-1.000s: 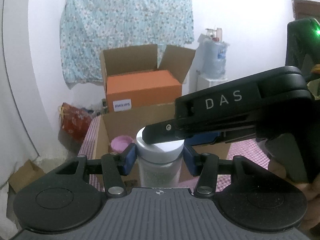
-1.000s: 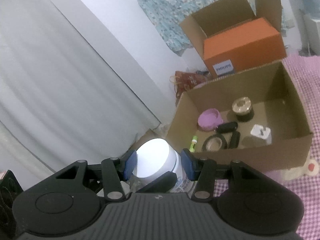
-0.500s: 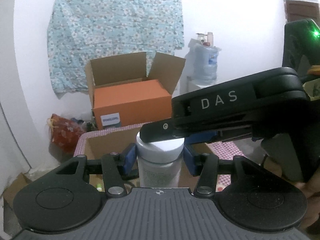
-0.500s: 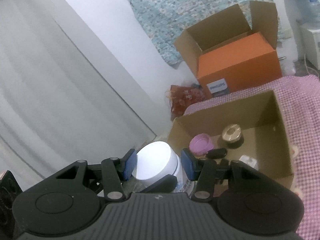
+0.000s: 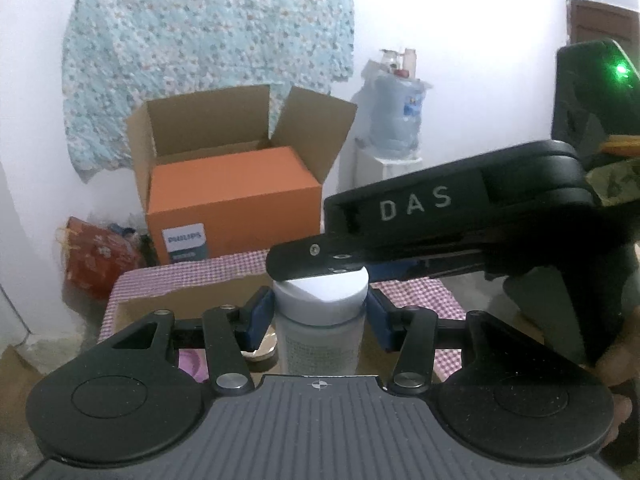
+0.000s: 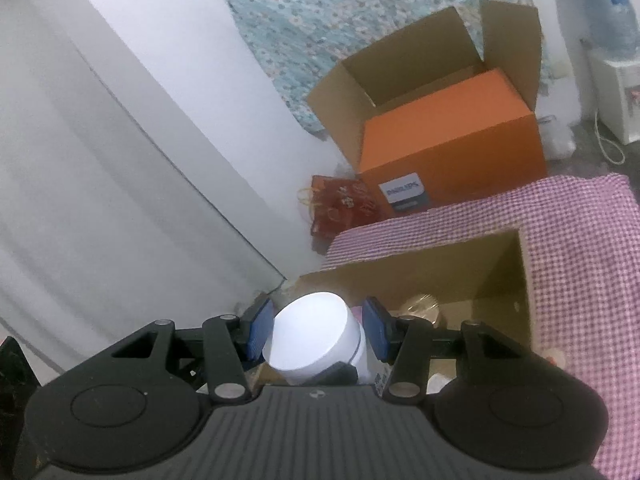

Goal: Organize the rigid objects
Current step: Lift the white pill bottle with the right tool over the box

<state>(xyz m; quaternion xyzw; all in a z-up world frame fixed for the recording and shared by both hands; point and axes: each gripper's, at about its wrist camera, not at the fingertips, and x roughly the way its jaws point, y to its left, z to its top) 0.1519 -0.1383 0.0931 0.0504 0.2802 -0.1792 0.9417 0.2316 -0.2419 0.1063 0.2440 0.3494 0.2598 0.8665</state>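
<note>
Pink checked cloth (image 6: 580, 216), white walls (image 5: 460, 20)

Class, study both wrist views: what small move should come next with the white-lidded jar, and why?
Probably carry the white-lidded clear plastic jar a little further forward over the open brown cardboard box, then lower it. Both tools hold it, left tool on the body and right tool at the lid, and the box's open space lies just ahead.

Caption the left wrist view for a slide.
Left gripper and right gripper both hold a white-lidded jar near the open cardboard box.
</note>
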